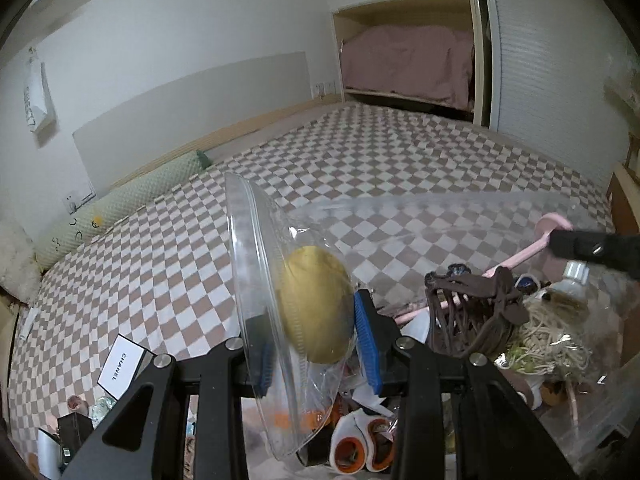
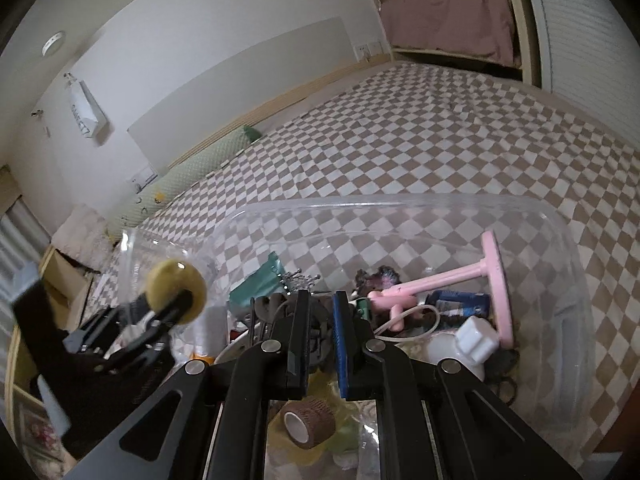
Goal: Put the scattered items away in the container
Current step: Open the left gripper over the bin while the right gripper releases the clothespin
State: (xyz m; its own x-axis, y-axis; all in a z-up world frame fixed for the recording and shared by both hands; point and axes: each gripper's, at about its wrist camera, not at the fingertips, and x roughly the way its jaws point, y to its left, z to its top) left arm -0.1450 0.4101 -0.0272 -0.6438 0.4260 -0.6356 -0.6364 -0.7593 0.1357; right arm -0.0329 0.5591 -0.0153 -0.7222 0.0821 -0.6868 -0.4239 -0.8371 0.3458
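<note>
A: What does the left tool (image 1: 316, 344) have?

B: Its two blue-padded fingers are clamped on a round yellow puff-like disc inside a clear plastic zip bag (image 1: 312, 312). The bag's stiff zip edge rises in front of the left finger. In the right wrist view the same tool (image 2: 170, 312) shows at the left, blurred, holding the yellow disc at the left rim of the container.

A: And the right tool (image 2: 322, 332)?

B: Its fingers stand close together, closed, with nothing I can make out between them. They point down into a large clear plastic container (image 2: 560, 240) resting on a bed with a brown-and-white checked cover (image 2: 440, 140).

A: What is in the container?

B: A pink plastic stand with a round base (image 2: 460, 280) lying on its side, a white bottle with a square cap (image 2: 476, 338), a dark blue tube (image 2: 460, 304) and a roll of brown bandage tape (image 2: 308, 422) just below the right tool. From the left wrist view there is also a brown string net (image 1: 468, 312) and a tangle of pale straw-like strands (image 1: 548, 336); that part is blurred, so the material is uncertain.

A: Anything outside it?

B: A white box with black lettering (image 1: 122, 366) lies on the bed, left of the left tool.
</note>
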